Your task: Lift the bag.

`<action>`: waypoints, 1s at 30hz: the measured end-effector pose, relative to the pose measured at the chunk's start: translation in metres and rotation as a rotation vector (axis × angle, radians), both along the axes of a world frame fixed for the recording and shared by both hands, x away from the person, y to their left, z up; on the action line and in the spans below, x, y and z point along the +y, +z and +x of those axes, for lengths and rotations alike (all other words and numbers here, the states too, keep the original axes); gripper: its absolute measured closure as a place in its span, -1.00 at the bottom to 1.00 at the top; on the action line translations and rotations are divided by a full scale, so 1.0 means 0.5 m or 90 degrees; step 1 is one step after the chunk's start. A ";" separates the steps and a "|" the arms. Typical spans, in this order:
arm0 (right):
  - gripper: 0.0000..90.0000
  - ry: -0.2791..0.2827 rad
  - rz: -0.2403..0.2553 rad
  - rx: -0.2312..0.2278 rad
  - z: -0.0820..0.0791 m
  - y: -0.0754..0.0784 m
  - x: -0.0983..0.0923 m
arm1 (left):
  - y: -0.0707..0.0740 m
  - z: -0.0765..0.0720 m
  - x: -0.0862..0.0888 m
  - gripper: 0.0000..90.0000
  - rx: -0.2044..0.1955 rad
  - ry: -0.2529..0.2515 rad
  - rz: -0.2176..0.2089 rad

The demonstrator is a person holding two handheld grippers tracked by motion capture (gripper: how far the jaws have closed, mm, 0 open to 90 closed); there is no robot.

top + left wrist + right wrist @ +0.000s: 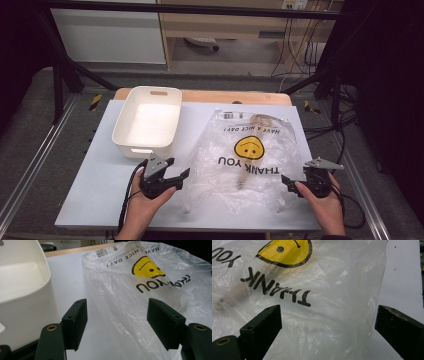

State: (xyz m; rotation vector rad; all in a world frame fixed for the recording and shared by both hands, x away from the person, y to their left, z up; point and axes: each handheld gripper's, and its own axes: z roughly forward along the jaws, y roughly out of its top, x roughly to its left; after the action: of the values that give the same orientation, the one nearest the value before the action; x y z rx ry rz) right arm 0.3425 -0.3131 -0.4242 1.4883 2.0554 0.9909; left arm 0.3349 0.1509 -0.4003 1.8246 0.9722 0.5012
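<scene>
Clear plastic bag (250, 160) flat just right of the white bin (147, 122); left gripper (182, 175) and right gripper (286, 181) both released, straddling its near corners; pinch one film layer only, lift evenly

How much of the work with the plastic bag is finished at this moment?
Done: the plastic bag lies flat on the table, something brownish inside it. In hand: left gripper and right gripper sit open at its near corners, holding nothing. Left: the white bin has nothing in it yet.
</scene>
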 end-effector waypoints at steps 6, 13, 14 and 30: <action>-0.82 0.003 0.006 0.008 -0.021 -0.007 0.003 | -0.001 0.002 0.001 -0.27 0.002 0.002 -0.004; -0.82 0.009 0.003 0.017 -0.027 -0.015 0.008 | -0.028 0.023 -0.003 -0.30 0.026 -0.001 0.016; -0.82 0.010 0.004 0.020 -0.028 -0.016 0.008 | -0.033 0.027 -0.002 -0.32 0.033 0.001 0.018; -0.83 0.012 0.000 0.018 -0.026 -0.018 0.009 | -0.097 0.058 -0.053 -0.25 0.124 -0.066 0.044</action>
State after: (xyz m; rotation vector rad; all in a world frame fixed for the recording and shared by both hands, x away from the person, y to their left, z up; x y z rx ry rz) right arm 0.3293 -0.3087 -0.4330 1.4938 2.0929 0.9816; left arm 0.3638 0.1243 -0.4489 2.0024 0.9946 0.3008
